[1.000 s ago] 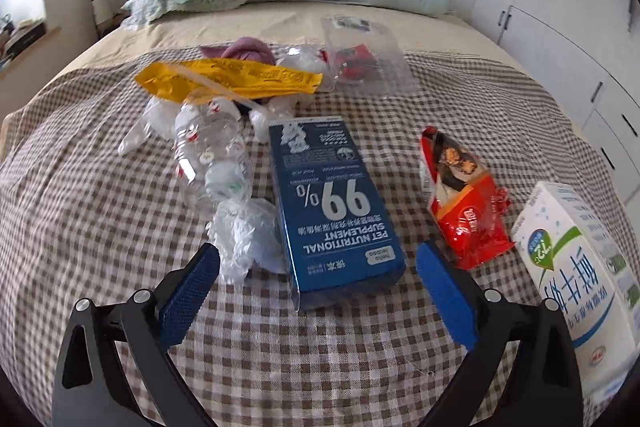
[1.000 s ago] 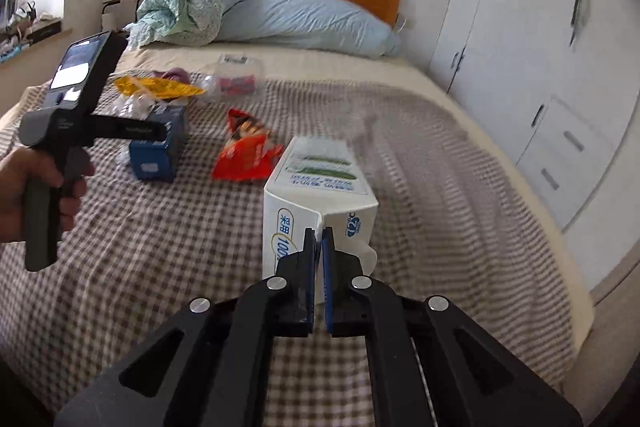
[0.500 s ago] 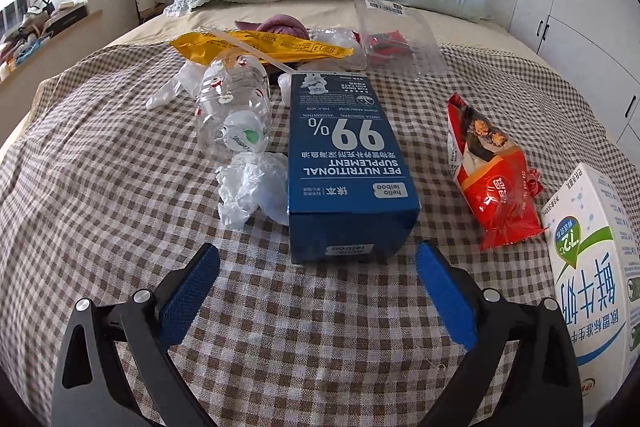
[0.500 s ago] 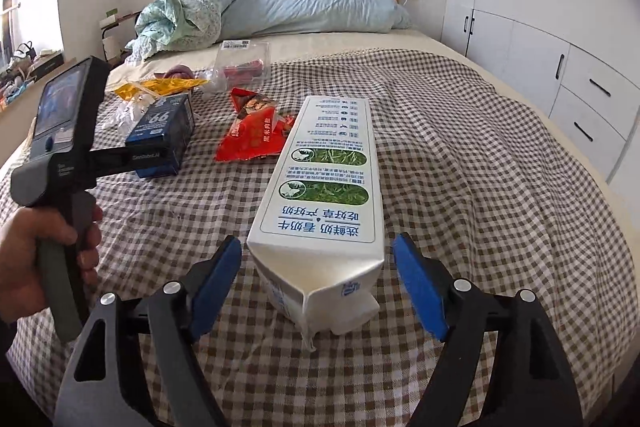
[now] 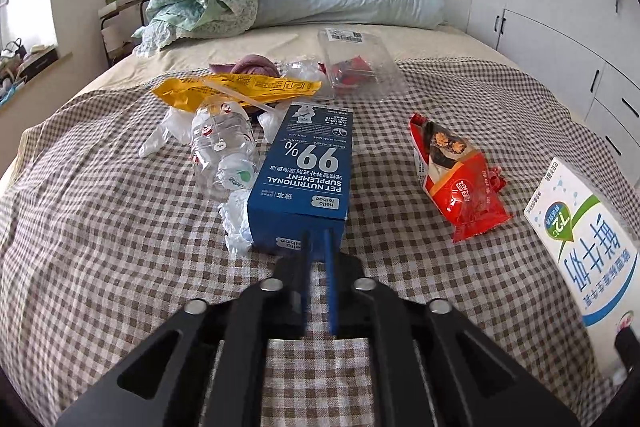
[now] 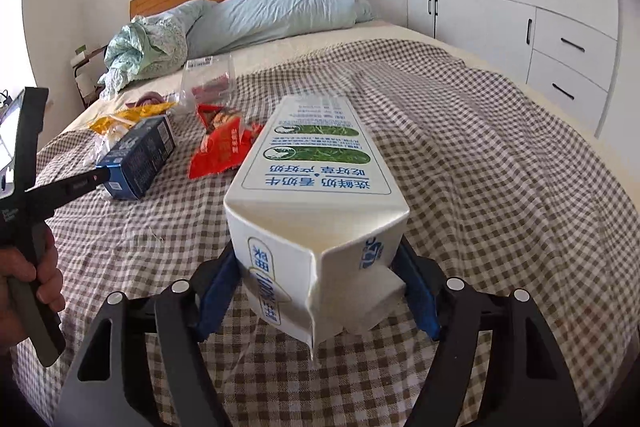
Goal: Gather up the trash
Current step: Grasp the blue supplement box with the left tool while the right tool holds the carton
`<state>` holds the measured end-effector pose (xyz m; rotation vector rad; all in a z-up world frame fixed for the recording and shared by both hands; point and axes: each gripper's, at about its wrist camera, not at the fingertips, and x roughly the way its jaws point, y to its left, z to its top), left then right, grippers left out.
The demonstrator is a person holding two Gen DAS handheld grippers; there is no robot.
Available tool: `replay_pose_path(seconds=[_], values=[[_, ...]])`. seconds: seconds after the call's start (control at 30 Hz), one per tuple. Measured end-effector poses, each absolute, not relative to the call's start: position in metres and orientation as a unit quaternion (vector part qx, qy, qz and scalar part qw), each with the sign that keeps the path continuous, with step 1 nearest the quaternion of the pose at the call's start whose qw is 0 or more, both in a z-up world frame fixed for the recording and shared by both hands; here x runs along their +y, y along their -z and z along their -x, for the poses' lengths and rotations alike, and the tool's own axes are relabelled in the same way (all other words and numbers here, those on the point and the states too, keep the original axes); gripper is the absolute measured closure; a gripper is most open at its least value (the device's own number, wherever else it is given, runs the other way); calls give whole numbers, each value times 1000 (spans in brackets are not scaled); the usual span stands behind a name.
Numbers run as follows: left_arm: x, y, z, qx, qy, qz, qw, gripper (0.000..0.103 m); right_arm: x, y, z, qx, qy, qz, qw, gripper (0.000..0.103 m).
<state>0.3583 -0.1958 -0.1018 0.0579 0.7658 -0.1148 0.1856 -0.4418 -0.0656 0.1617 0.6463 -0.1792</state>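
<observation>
Trash lies on a checked bedspread. My left gripper points at the near end of a blue pet-supplement box. Its jaws are closing to a narrow gap with nothing between them. In the right wrist view a hand holds that left gripper, tip at the blue box. My right gripper straddles the gabled end of a white milk carton; its jaws are closing and both pads meet the carton's sides. The milk carton lies at the right.
A red snack bag, a crushed clear bottle, crumpled white plastic, a yellow wrapper and a clear clamshell lie nearby. A pillow and bundled bedding sit at the headboard. White drawers line the right.
The left jaws went from wide apart to nearly together, closer to the blue box. The right gripper opened from shut, rolled and moved in around the carton's end.
</observation>
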Motion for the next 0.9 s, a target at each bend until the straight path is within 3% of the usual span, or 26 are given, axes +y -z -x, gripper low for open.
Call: replay_pose_path(seconds=[0.03,0.07,0.17,0.4,0.43,0.47,0.63,0.9], values=[[-190,100,-357,368,70,-24,927,33,-443,62,-182,313,89,-75,943,32],[-182,97,-355,351,87,-15,932,20,-444,60,-178,311,89,-73,943,32],[-169,99,-361,325,100,-40,940,20,-451,63,-172,314,84,-81,942,32],[-176,117,-408,390,114,-36,913,21,-450,78,-170,323,78,-75,940,32],[-180,116,-409,385,112,-45,915,24,-451,80,-170,325,76,-77,940,32],[-184,116,-408,380,113,-54,917,45,-451,81,-170,325,75,-79,940,32],[-196,109,-389,388,132,-74,909,45,-453,77,-163,320,73,-79,941,32],[-216,51,-318,383,182,-121,897,45,-463,13,-119,279,82,-82,953,34]])
